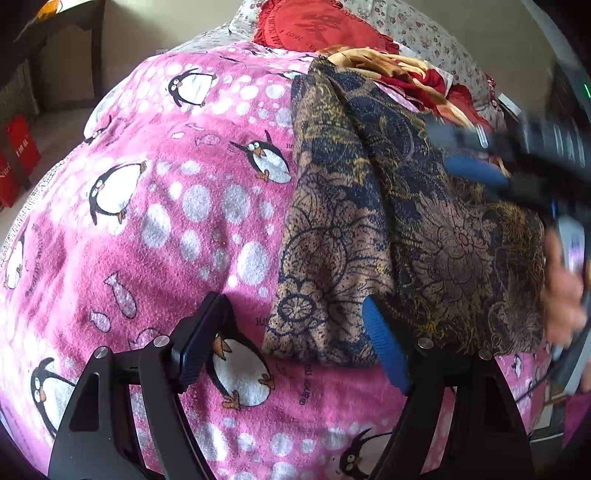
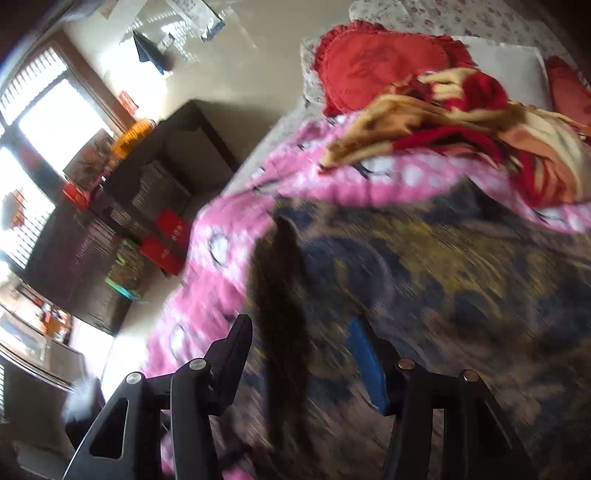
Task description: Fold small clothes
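A brown and navy patterned garment (image 1: 388,221) lies folded over itself on the pink penguin blanket (image 1: 166,221). My left gripper (image 1: 295,306) is open, its right finger over the garment's near edge and its left finger over the blanket. My right gripper (image 1: 469,155) shows blurred at the right, over the garment's far side. In the right wrist view the right gripper (image 2: 299,332) is open just above the blurred garment (image 2: 424,277), with nothing between the fingers.
A red and cream pile of clothes (image 1: 399,70) and a red heart cushion (image 1: 314,22) lie at the bed's far end. A dark desk (image 2: 166,155) and red boxes (image 2: 166,240) stand beside the bed on the left.
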Tool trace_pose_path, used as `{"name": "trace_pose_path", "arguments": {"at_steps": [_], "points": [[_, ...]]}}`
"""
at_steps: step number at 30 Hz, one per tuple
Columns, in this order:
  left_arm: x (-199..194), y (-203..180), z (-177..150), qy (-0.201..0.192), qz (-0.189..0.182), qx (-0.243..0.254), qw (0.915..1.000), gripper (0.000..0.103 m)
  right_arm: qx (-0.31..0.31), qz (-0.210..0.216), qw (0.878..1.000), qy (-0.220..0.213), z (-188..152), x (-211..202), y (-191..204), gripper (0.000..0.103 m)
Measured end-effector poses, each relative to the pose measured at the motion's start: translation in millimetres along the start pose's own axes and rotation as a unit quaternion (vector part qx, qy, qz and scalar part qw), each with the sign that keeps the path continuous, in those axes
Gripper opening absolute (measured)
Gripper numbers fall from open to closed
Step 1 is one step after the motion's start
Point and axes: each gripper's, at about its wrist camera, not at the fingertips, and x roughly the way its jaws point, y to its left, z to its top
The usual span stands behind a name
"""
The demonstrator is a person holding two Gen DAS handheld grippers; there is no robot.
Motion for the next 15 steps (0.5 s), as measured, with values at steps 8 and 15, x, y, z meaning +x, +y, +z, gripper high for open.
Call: {"name": "trace_pose_path", "arguments": {"at_steps": [8,15], "points": [[-3,3,-3,0.003,0.0,-0.018,0.9998,0.078,-0.026,-0.047,0.998,0.016,0,1,13,0.068],[-2,7,-8,0.002,-0.003,-0.011,0.9999,0.078,-0.1,-0.086,0.989,0.061,29,65,63,0.069]]}}
